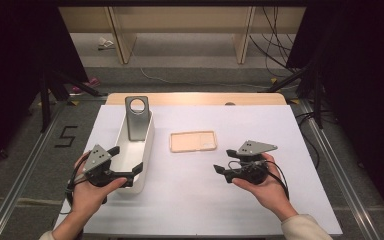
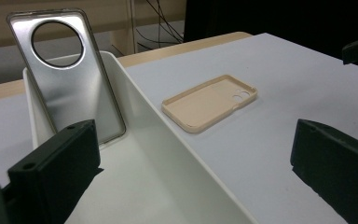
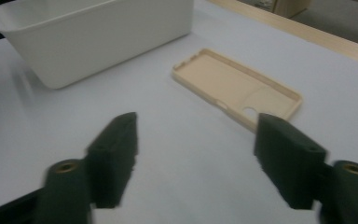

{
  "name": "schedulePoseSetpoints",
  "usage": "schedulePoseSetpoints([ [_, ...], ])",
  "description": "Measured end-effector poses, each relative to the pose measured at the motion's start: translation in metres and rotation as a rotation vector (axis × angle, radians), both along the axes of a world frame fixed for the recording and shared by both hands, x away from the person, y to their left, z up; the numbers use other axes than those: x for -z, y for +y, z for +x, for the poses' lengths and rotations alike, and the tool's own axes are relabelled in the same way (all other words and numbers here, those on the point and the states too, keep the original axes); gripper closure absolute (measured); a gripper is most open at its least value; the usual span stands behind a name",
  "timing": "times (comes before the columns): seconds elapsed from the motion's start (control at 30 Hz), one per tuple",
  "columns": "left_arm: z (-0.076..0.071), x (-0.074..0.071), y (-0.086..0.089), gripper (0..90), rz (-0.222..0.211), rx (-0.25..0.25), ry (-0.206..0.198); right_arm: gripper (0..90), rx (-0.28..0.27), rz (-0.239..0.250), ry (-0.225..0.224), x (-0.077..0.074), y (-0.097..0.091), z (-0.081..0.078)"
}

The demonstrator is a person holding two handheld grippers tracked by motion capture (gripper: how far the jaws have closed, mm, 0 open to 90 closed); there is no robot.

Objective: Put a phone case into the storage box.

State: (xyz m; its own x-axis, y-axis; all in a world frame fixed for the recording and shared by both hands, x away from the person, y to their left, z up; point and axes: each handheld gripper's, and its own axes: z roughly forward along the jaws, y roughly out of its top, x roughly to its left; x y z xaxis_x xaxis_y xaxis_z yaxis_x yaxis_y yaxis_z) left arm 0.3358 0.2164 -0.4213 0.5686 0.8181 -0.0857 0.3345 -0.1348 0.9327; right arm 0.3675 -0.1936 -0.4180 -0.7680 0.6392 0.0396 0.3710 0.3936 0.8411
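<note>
High view showed beige case (image 1: 192,141) flat on white tabletop (image 1: 200,200), open side up, between bin (image 1: 147,150) and right gripper (image 1: 223,161). Well apart from both. Right gripper view: jaws spread, nothing between them, aimed at case (image 3: 233,86) from its camera-hole end. Left gripper (image 1: 128,166) sat at bin's near end, jaws spread across bin wall (image 2: 158,135), not pinching it.

Judged step: reach for beige case, likely to join silver case (image 1: 137,117) leaning upright in bin's far end.

Advice: come in low, straddle one raised side rim, one jaw inside the shell, one outside. Avoid pinching across full width; looked too wide and thin-walled, would flex. Close slowly; smooth tabletop could let case slide away. Left gripper could steady bin.

Materials: beige case matte, soft-looking, rounded corners, shallow lip, small camera cutout (image 2: 240,95). Silver case (image 2: 70,79) glossy, metallic sheen, large round hole. Bin white, smooth plastic, long, rounded rim.
</note>
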Motion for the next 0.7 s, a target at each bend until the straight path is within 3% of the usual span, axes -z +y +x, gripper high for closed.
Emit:
schedulePoseSetpoints([
  [0.03,0.000,0.000,0.000,1.0,0.001,0.001,0.004,44.6,-0.019,0.006,-0.001,0.000,0.002,0.001],
  [0.17,0.001,0.000,0.001,1.1,-0.005,0.000,0.010,67.0,-0.054,0.006,-0.002,-0.003,0.011,0.006],
  [0.27,0.000,0.000,-0.001,1.3,-0.002,0.003,0.011,83.2,-0.078,-0.038,-0.018,-0.003,0.024,0.013],
  [0.33,0.000,-0.001,-0.002,1.3,-0.001,0.002,0.006,87.4,-0.085,-0.076,-0.016,-0.002,0.033,0.018],
  [0.43,0.000,-0.001,-0.001,1.5,-0.001,0.002,0.003,88.5,-0.094,-0.092,-0.009,-0.001,0.047,0.027],
  [0.7,0.000,-0.001,0.000,1.9,-0.002,0.002,0.002,90.0,-0.090,-0.083,0.015,0.003,0.067,0.044],
])
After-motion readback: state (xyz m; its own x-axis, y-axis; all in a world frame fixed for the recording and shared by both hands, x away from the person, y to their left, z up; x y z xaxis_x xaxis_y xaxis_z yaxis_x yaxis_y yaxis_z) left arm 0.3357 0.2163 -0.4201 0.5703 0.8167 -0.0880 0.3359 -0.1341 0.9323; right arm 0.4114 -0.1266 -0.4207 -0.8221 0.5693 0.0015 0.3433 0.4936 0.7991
